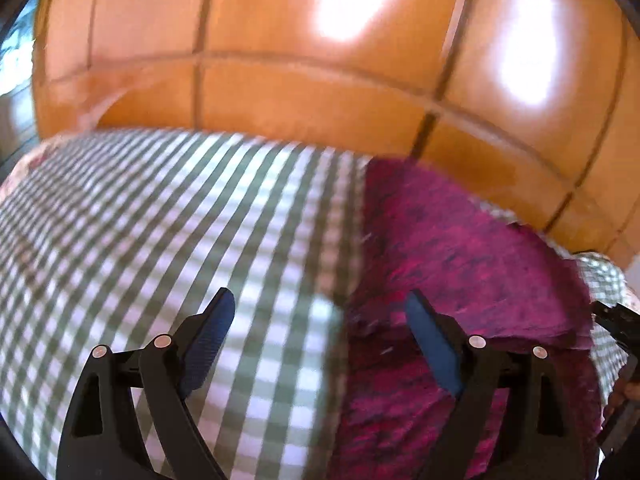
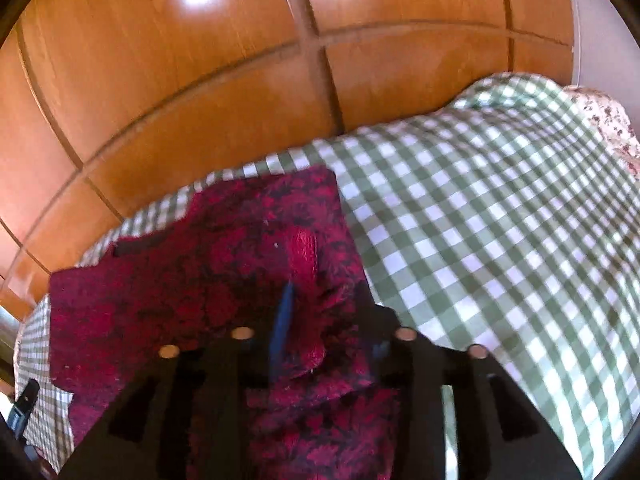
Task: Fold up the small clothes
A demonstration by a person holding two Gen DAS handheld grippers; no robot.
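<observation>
Lying under both, red garment (image 2: 208,264), left hand-held gripper (image 1: 320,336) wide, right hand-held gripper (image 2: 332,320) narrow, a fold between.

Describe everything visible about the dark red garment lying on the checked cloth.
The dark red garment looks like fuzzy, plush fabric with a black leafy pattern. It lies mostly flat on the green-and-white checked cloth, one straight edge toward the wooden panelling, with a stepped outline on the far side. A fold of it bunches up between the right tongs, whose blue pad lies against it; whether they grip it is unclear. The left tongs hang wide open over its edge, apparently not touching.
</observation>
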